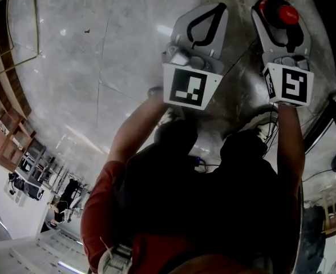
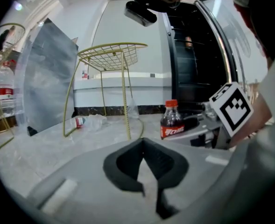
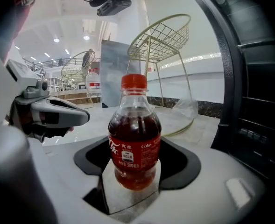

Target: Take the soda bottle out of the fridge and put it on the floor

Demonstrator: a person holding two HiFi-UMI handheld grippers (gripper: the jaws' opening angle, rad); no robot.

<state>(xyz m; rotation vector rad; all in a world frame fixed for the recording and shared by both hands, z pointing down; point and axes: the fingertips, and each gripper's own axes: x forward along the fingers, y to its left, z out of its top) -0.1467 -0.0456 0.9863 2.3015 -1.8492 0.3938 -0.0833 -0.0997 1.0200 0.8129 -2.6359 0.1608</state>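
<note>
The soda bottle [image 3: 135, 139] has a red cap, dark cola and a red label. It stands upright between the jaws of my right gripper [image 3: 135, 149], which are closed against its sides. Its base is down at floor level; whether it touches the floor I cannot tell. From the head view only its red cap [image 1: 284, 12] shows inside the right gripper [image 1: 279, 19]. The left gripper view shows the bottle [image 2: 172, 122] off to its right. My left gripper [image 1: 216, 10] hovers beside it over the marble floor, jaws shut and empty [image 2: 144, 146].
The dark fridge [image 2: 193, 55] stands open close on the right, its door frame [image 3: 235, 64] beside the bottle. A gold wire stand [image 2: 114, 55] rises ahead, with a plastic bottle [image 2: 80, 122] lying under it. The person's knees [image 1: 179, 144] are just behind the grippers.
</note>
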